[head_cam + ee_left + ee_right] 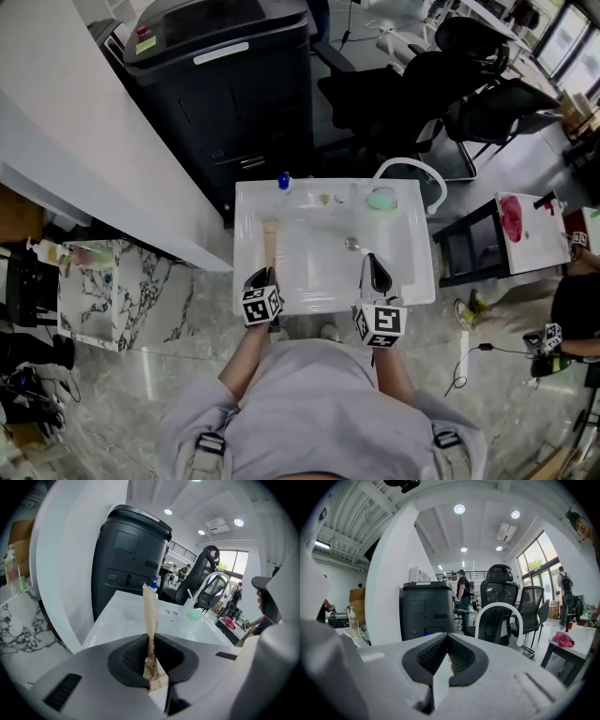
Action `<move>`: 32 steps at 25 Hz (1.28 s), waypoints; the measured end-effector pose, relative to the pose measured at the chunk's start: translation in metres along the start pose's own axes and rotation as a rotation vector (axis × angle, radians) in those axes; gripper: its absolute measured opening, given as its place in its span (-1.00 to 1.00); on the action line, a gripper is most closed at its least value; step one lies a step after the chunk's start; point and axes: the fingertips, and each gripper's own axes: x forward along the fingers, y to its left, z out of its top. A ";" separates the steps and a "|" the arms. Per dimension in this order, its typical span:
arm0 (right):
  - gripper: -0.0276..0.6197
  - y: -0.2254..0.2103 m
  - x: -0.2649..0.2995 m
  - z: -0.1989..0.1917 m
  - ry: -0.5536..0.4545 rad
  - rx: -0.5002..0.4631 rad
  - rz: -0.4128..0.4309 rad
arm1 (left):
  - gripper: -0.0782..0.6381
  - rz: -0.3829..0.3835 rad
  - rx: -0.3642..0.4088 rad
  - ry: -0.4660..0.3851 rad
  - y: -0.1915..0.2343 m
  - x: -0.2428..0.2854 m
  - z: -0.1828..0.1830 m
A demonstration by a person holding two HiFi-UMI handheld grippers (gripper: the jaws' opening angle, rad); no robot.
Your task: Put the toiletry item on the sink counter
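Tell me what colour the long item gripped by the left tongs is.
The long item is light tan; the left gripper view shows it best.

Floor (122,394): grey polished stone, glossy. A white partition wall (84,141) runs along the left. A large black machine (225,84), possibly a copier, stands beside it. Black office chairs (403,94) are grouped behind. Marble-topped side table (103,291) at left, small white table (539,248) at right. Tall windows (536,566) admit daylight. Recessed ceiling lights (459,509) are lit.
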 end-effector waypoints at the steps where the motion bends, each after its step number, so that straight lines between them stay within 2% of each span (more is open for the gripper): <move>1: -0.91 0.000 0.000 0.000 -0.001 0.000 0.000 | -0.67 0.001 -0.002 0.004 0.001 0.001 -0.001; 32: -0.91 -0.007 -0.004 -0.003 0.007 0.003 -0.019 | -0.67 0.034 -0.009 0.108 0.016 0.028 -0.025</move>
